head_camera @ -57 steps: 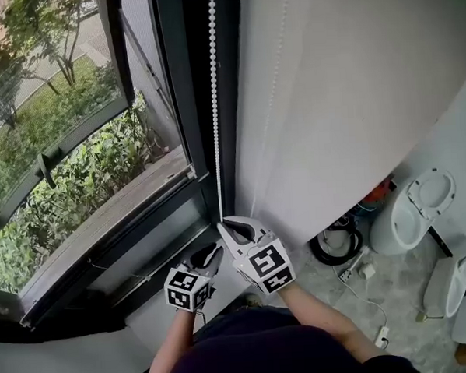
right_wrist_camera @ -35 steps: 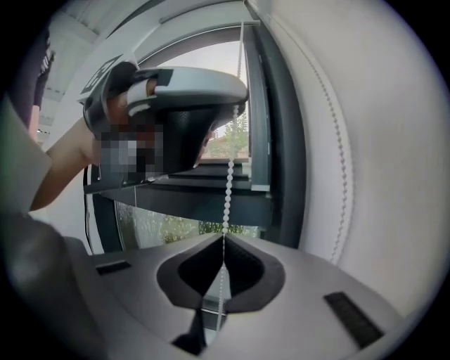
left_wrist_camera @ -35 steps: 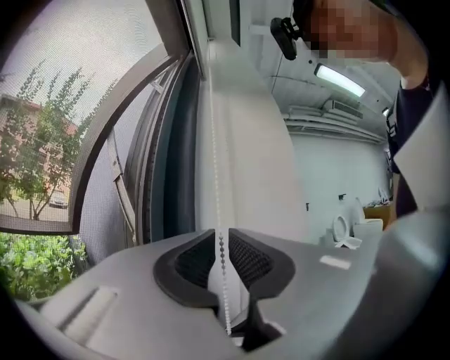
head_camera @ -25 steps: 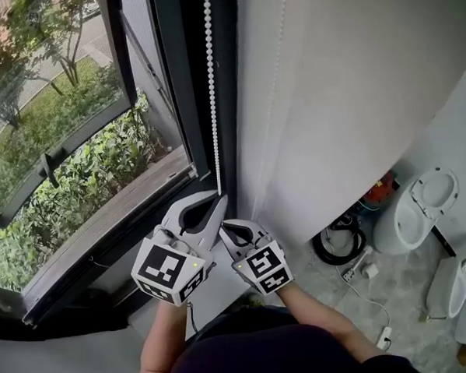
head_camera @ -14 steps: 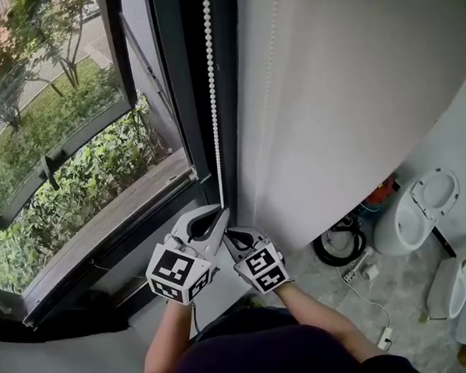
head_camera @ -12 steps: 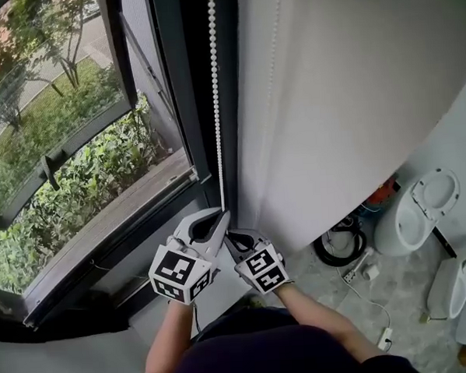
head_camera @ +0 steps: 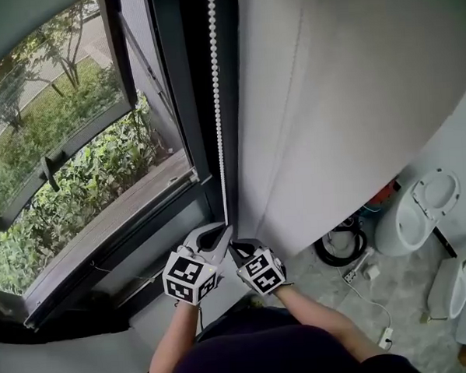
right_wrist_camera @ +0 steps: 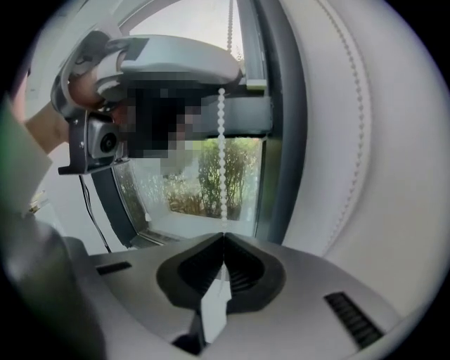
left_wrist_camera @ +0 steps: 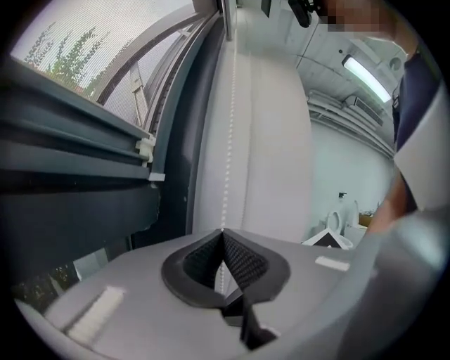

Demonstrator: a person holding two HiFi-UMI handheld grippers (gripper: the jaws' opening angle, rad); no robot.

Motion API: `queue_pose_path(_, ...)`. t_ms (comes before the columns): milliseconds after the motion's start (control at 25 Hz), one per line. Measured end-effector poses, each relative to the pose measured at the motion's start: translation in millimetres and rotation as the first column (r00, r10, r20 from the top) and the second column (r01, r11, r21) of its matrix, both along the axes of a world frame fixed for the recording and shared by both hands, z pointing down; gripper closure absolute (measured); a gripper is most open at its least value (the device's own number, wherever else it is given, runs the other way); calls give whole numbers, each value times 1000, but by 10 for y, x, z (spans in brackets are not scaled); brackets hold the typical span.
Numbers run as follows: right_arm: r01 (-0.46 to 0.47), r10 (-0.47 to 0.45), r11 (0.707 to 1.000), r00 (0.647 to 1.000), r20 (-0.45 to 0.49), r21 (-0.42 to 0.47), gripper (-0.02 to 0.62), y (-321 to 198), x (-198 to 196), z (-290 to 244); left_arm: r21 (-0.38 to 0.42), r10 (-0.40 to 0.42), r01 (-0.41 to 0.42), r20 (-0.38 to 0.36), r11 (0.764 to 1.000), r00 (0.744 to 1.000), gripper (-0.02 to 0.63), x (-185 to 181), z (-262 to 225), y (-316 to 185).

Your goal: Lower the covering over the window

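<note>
Gripping the white beaded cord tight, left tongs and right tongs sit beside the smooth pale blind

Head view looks steeply down; gripper views (close-up) share the bead chain.

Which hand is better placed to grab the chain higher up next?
Left, probably. The left gripper clamps the bead chain above the right gripper, so bare chain runs straight up from it.

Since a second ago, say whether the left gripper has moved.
Yes. The left gripper, shut on the bead chain, has dropped lower against the window frame.
</note>
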State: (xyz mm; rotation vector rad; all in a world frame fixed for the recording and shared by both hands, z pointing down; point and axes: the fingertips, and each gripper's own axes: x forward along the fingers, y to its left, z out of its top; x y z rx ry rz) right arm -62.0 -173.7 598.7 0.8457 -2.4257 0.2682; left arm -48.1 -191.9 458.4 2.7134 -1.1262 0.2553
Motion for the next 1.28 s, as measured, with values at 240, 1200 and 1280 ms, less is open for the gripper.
queue_pose_path(240,10,-13,998,998,-57,-54,583,71,74,306,-69,-2,4,23,998,1000,595,-19,333,38)
queue_pose_path(1200,-29,-38,970,962,270,240,488,135,241,-1524,-78,-29,30,6,997,1000,595,-115,443,36)
queue_pose_path(1280,-38,-53,955,955,293,295,488,96,202,-1842,-79,-28,28,6,996,1000,595,-107,445,43)
